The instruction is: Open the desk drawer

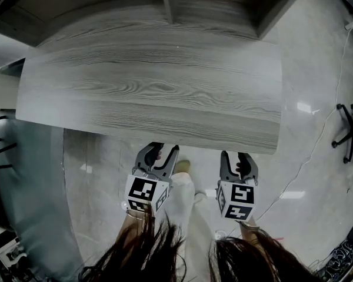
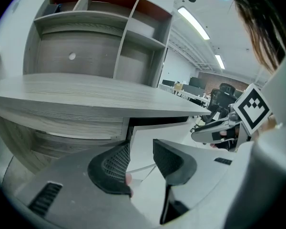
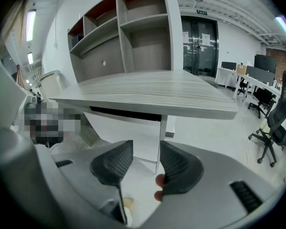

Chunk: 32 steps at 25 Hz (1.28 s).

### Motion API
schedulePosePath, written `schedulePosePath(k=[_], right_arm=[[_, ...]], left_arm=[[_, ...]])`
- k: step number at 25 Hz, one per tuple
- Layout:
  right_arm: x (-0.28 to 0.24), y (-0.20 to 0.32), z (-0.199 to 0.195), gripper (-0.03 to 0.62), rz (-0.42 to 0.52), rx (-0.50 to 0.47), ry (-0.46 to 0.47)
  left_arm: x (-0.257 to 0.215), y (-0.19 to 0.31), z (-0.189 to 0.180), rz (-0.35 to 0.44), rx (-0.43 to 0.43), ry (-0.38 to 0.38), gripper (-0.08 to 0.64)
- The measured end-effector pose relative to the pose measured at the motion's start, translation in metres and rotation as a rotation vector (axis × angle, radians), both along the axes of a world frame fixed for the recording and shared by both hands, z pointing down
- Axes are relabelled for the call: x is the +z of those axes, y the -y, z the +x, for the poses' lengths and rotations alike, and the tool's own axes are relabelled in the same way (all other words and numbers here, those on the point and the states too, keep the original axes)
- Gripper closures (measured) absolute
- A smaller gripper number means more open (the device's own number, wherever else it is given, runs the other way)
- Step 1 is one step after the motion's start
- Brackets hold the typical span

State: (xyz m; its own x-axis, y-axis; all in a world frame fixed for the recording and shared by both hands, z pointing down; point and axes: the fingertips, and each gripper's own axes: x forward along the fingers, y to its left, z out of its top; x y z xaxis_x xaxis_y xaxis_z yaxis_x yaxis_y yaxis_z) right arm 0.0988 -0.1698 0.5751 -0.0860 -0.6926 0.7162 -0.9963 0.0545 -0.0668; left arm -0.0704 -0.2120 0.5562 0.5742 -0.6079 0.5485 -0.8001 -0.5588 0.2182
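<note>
The grey wood-grain desk fills the upper head view. Under its top, a white drawer front shows in the left gripper view with a dark gap above it. In the right gripper view the same white front sits below the desk edge. My left gripper hovers just off the desk's near edge, its jaws open and nothing between them. To its right, my right gripper is level with it, also open and empty. Neither gripper touches the drawer. No handle is visible.
A shelving unit rises at the back of the desk. Office chairs stand on the glossy floor to the right, one also in the head view. The person's leg and shoe are between the grippers.
</note>
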Motion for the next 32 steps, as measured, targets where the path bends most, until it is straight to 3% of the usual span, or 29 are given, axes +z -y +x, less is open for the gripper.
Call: schedulePosePath(k=[32], right_arm=[[0.018, 0.024, -0.001, 0.367, -0.035, -0.071, 0.008]], left_arm=[[0.017, 0.022, 0.005, -0.025, 0.02, 0.023, 0.379]])
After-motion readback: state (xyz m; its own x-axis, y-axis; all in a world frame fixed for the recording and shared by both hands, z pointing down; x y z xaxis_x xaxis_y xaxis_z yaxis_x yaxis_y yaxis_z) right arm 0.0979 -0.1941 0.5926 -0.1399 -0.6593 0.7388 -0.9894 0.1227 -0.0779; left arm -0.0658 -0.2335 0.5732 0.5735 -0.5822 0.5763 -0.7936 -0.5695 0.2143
